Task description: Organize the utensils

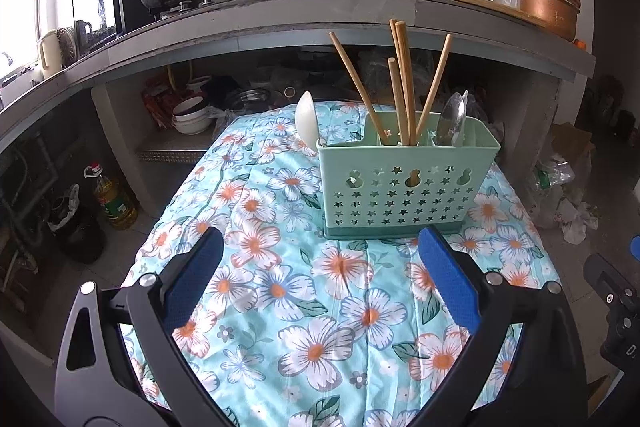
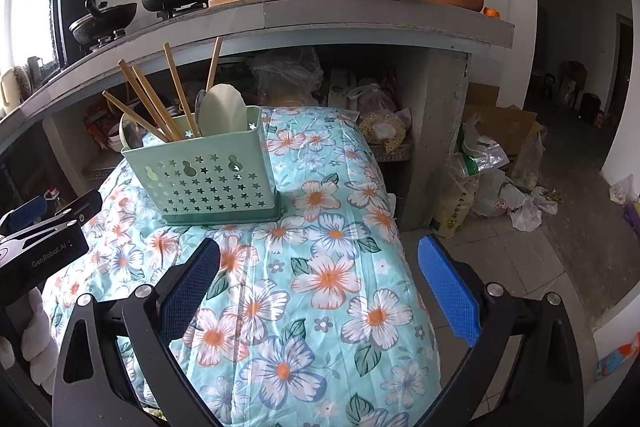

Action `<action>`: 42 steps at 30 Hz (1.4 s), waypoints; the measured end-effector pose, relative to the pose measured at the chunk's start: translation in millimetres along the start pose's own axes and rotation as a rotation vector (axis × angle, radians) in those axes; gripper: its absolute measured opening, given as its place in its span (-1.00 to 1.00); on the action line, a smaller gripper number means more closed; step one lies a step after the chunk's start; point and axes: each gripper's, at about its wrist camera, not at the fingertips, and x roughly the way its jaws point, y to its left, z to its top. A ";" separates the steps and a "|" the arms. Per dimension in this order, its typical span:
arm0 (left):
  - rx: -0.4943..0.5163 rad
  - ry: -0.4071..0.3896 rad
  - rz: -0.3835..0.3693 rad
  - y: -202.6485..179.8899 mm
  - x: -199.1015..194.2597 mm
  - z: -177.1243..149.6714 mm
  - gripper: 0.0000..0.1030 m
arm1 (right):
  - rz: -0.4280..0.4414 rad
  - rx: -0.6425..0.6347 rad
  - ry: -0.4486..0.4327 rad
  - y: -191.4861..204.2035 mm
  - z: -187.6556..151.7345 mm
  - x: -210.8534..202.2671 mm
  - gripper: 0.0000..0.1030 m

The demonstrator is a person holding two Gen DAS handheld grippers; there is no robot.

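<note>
A mint green utensil caddy [image 1: 404,187] [image 2: 208,179] with star cutouts stands on the floral cloth. Several wooden chopsticks [image 1: 402,83] [image 2: 156,103] lean in its middle compartment. A white spoon [image 1: 307,121] [image 2: 224,111] and a metal spoon [image 1: 451,121] stand in the end compartments. My left gripper [image 1: 320,251] hovers open over the cloth, just short of the caddy, with nothing between its blue pads. My right gripper [image 2: 320,255] is open and empty too, to the right of the caddy and nearer the table's right edge. The left gripper's body [image 2: 44,239] shows at the left of the right wrist view.
The floral cloth [image 1: 304,307] [image 2: 320,287] covers a small table. Behind it runs a concrete counter [image 1: 280,23] with pots, bottles and a copper pot; bowls and bags fill the space beneath. An oil bottle [image 1: 114,197] stands on the floor left, plastic bags [image 2: 492,179] right.
</note>
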 end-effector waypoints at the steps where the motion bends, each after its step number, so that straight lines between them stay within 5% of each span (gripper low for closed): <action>1: -0.002 -0.004 0.004 1.1 -0.6 0.5 0.83 | 0.000 0.000 -0.001 0.4 0.0 -0.1 0.87; 42: -0.066 0.000 0.140 57.6 -8.2 -4.1 0.83 | 0.004 -0.042 -0.058 16.4 20.0 -7.6 0.87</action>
